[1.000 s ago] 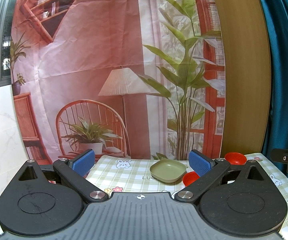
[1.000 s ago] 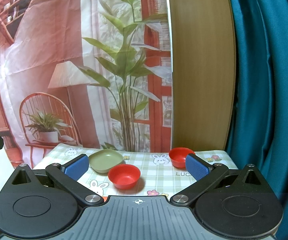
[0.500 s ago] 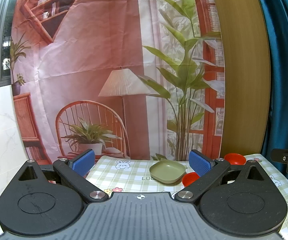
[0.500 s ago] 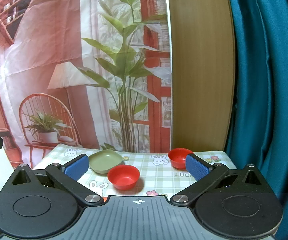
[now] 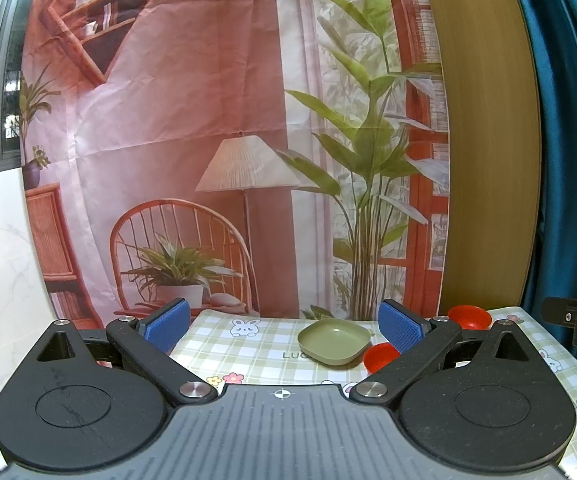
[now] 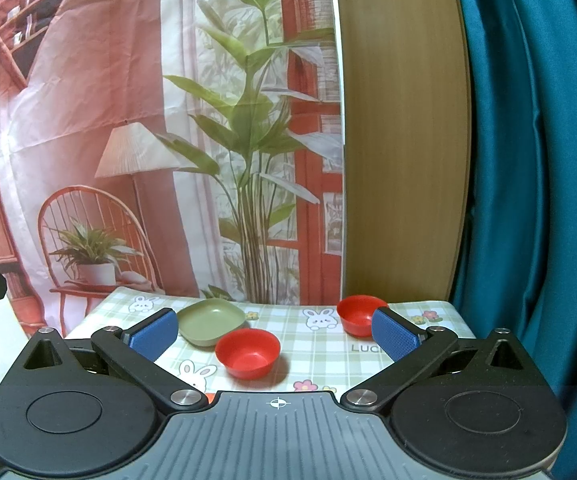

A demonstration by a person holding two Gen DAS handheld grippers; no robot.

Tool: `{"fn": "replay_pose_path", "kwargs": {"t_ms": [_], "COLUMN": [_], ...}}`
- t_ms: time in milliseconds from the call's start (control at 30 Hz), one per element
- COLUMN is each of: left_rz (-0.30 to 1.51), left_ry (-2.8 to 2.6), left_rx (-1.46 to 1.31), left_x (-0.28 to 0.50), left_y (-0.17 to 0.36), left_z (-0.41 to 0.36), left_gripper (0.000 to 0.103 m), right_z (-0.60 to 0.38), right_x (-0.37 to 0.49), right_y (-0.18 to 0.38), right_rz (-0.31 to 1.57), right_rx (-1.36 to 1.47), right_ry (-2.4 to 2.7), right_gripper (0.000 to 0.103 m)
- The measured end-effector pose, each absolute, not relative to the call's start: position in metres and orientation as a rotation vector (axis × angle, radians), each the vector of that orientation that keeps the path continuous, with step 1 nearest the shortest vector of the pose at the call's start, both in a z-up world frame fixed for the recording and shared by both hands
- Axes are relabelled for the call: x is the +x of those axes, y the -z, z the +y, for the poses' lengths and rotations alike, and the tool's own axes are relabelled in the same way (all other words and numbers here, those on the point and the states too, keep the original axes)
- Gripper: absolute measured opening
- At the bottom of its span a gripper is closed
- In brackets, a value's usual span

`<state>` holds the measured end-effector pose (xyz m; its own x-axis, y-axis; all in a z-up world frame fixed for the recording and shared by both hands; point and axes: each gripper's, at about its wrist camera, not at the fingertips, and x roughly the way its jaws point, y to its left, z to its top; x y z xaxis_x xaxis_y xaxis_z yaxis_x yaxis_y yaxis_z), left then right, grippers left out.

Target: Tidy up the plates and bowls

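Observation:
A green square plate (image 5: 334,340) (image 6: 211,322) lies on the checked tablecloth. A red bowl (image 6: 247,352) stands just in front of it to the right; in the left wrist view this red bowl (image 5: 380,356) is partly hidden by my right finger. A second red bowl (image 6: 358,315) (image 5: 468,317) stands farther right near the back. My left gripper (image 5: 284,326) is open and empty, held back from the plate. My right gripper (image 6: 274,334) is open and empty, with the near red bowl between its fingers' lines but farther off.
The table (image 6: 320,344) has a green checked cloth with rabbits and flowers. A printed backdrop (image 5: 208,140) hangs behind it, a wooden panel (image 6: 400,140) and blue curtain (image 6: 528,160) at right. The other gripper's tip (image 5: 576,320) shows at the right edge.
Almost nothing has changed. Both grippers stay open and hold nearly still, with only a very slight drift in view.

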<state>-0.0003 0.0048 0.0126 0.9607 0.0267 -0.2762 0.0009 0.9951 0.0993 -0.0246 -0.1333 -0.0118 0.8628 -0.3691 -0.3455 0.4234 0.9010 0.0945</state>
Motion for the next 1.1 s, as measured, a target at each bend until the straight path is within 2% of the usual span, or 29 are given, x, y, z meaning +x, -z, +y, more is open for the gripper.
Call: {"fn": "replay_pose_path", "kwargs": {"t_ms": [800,1100], "left_rz": [0.296,0.265], "left_ry": [-0.01,-0.032], "left_rx": [0.083,0.119], "left_x": [0.004,0.031], "left_y": [-0.008,-0.01], "left_z": [0.008,0.027], "left_gripper": [0.101,0.101], "right_z": [-0.137,-0.148], "right_x": [-0.026,0.002], "right_y": [0.003,0.014], "right_rz": [0.333,0.331], "right_rx": [0.171,0.179], "right_ry": [0.409,0.355], "right_gripper": [0.103,0.103]}}
